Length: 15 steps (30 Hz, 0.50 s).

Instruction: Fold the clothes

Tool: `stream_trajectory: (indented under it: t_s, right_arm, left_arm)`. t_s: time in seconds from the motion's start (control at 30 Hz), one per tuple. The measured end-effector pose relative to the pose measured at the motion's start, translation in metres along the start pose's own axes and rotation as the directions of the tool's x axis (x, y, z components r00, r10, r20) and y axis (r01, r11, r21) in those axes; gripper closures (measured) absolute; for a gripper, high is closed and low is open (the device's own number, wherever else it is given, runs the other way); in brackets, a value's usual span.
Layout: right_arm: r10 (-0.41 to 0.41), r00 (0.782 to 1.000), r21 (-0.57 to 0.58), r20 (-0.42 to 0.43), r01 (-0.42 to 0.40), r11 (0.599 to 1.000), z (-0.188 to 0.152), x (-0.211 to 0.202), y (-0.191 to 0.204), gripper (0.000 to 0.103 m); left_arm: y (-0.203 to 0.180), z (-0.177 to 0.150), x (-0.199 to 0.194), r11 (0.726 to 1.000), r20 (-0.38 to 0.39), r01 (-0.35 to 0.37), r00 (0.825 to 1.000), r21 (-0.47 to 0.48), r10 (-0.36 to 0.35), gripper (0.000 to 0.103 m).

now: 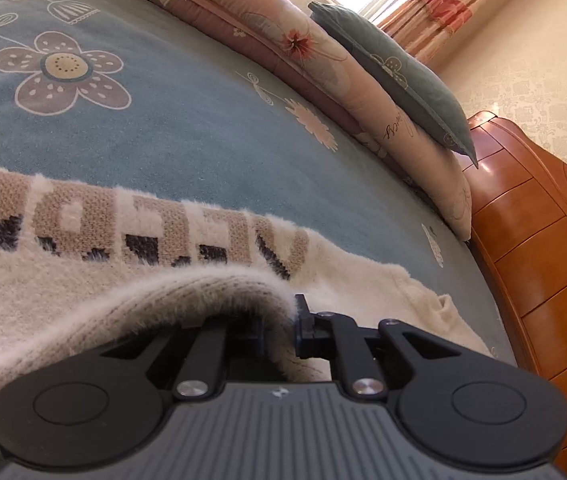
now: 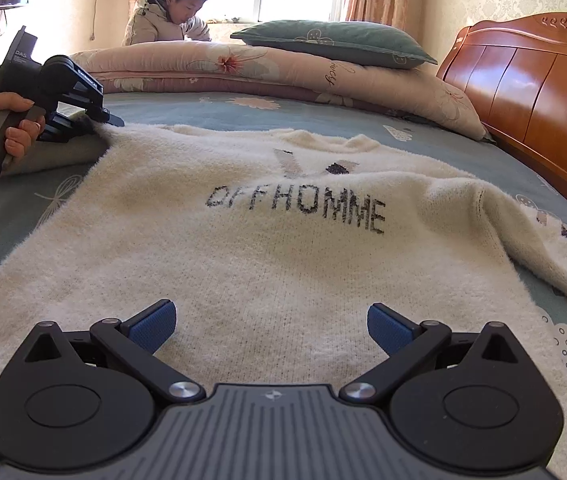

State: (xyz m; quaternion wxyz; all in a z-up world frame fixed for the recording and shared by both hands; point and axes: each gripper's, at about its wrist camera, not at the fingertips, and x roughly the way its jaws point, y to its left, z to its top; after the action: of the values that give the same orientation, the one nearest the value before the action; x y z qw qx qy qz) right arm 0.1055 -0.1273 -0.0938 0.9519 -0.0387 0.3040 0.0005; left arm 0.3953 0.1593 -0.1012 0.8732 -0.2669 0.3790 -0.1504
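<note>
Fuzzy cream lettered sweater point(image 2: 267, 248), flat.

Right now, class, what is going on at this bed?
A person is starting to fold a cream sweater spread flat on the bed. The left gripper has its fingers shut on a fold of the sweater at its far left edge. The right gripper hangs open over the near hem, holding nothing.
</note>
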Motion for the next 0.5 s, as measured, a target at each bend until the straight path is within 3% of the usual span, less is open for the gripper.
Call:
stream_trajectory:
  t_s: [0.1,0.23,0.3,0.33,0.37,0.43,0.5]
  right_arm:
    - [0.001,1.000,-0.011,-0.001,-0.001,1.000,0.003,-0.002,0.003,0.000]
    - [0.005,1.000,-0.019,0.019,-0.005,1.000,0.009,-0.009,0.004,0.000]
    - [0.008,0.999,-0.016,0.035,-0.008,1.000,0.014,-0.013,0.000,0.000]
    - [0.010,0.999,-0.011,0.041,-0.009,1.000,0.018,-0.014,-0.004,0.000]
    - [0.011,0.999,-0.002,0.043,-0.011,1.000,0.023,-0.014,-0.009,0.000]
    - [0.016,0.999,0.033,0.043,-0.017,0.999,0.035,-0.011,-0.021,0.000]
    - [0.046,0.998,0.081,0.034,-0.049,0.996,0.049,-0.003,-0.036,0.000]
  left_arm:
    - [0.008,-0.008,0.003,1.000,-0.014,0.008,1.000,-0.002,-0.008,0.087]
    - [-0.005,-0.001,-0.010,1.000,-0.095,-0.012,0.995,0.021,0.014,0.079]
    - [-0.033,-0.003,-0.026,0.987,-0.094,-0.074,0.992,0.143,0.088,0.060]
    - [-0.050,-0.006,-0.036,0.968,-0.078,-0.107,0.989,0.225,0.127,0.044]
    - [-0.065,-0.011,-0.044,0.947,-0.056,-0.123,0.988,0.297,0.146,0.037]
    - [-0.096,-0.023,-0.059,0.903,-0.027,-0.121,0.989,0.412,0.145,0.036]
    - [-0.111,-0.033,-0.061,0.901,-0.070,-0.010,0.997,0.435,0.044,0.035]
